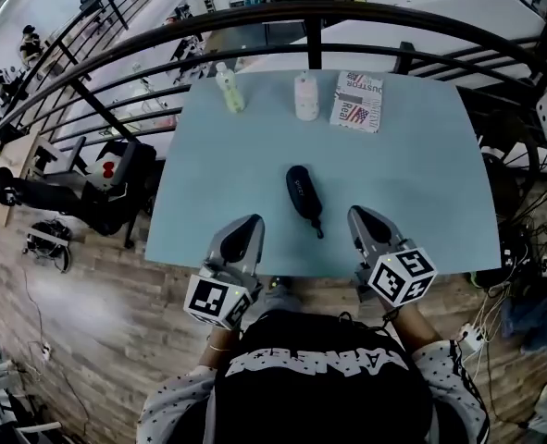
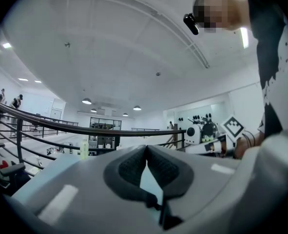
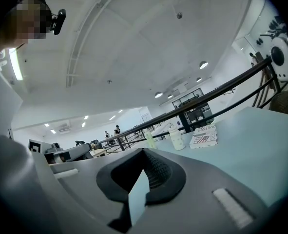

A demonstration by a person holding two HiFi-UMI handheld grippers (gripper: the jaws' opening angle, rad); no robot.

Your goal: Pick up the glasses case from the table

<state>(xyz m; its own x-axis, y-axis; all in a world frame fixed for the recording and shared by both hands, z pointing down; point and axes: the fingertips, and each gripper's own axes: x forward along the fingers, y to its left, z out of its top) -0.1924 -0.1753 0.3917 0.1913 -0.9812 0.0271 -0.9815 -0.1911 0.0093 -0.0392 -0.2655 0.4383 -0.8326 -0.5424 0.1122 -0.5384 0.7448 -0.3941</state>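
A black glasses case (image 1: pixel 303 192) with a short strap lies on the light blue table (image 1: pixel 421 183), near its middle. My left gripper (image 1: pixel 251 220) is over the table's near edge, to the case's lower left, and the pads meet at the tip. At the case's lower right, my right gripper (image 1: pixel 360 213) is shut too. Neither touches the case. In the left gripper view the jaws (image 2: pixel 146 148) are closed with nothing in them. The right gripper view shows its jaws (image 3: pixel 144 151) closed and bare. The case is hidden in both gripper views.
At the table's far edge stand a pale green bottle (image 1: pixel 229 89), a white bottle (image 1: pixel 306 97) and a printed packet (image 1: pixel 357 101). A black railing (image 1: pixel 254 17) curves behind the table. Chairs and gear sit on the wooden floor at the left.
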